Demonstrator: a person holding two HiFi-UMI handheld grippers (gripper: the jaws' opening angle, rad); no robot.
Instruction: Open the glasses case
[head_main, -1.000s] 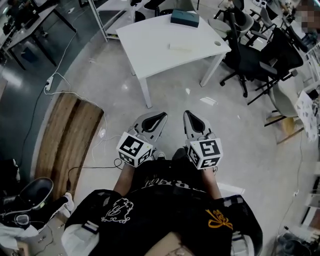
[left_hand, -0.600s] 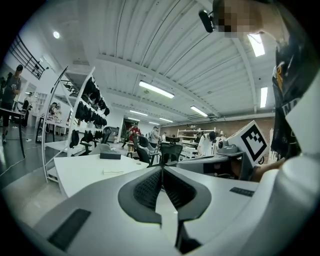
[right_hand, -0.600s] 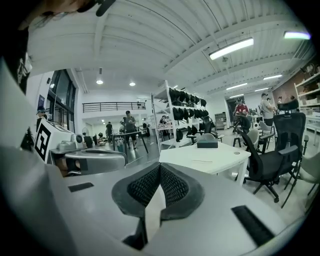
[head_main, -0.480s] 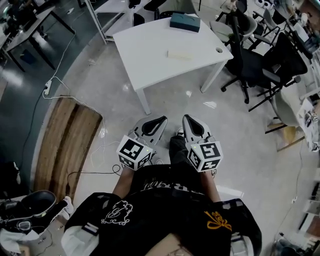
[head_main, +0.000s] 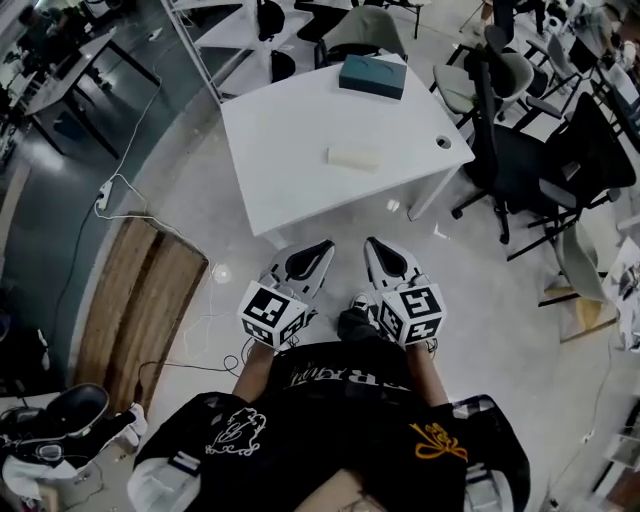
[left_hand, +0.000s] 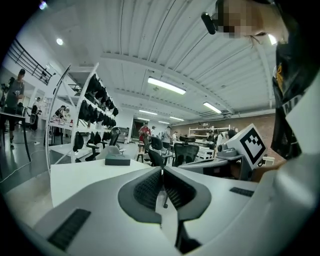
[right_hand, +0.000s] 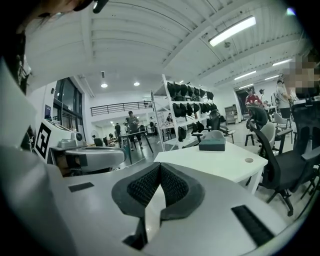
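Fingers of the left gripper (left_hand: 162, 170) were pressed together at the tips with nothing between them. Those of the right gripper (right_hand: 160, 165) were closed the same way, also empty. Both grippers were held side by side, low, in front of the person's body. The hands that carried them were hidden under the two marker cubes (head_main: 272, 312).

Ahead of both pairs of fingers, well apart from them, stood one white table (head_main: 290, 150). On it lay one pale oblong thing, the glasses case (head_main: 354, 157), straight ahead between the two pairs of fingers and nearer to them than anything else on the table. It was too small in the head view to show a lid or a hinge, and neither gripper view picked it out against the white top.

One teal box (head_main: 372, 76) sat farther off, beyond the case at the table's far edge, and showed in both gripper views. One round hole (head_main: 443, 142) pierced the top ahead and to the right of the fingers.

Several black office chairs (head_main: 520, 160) crowded to the right of the fingers, partly cut off by the frame and too overlapped to count. To the left of the fingers one wooden board (head_main: 140, 270) lay on the floor. Each gripper view caught the other gripper at its edge, only in part.
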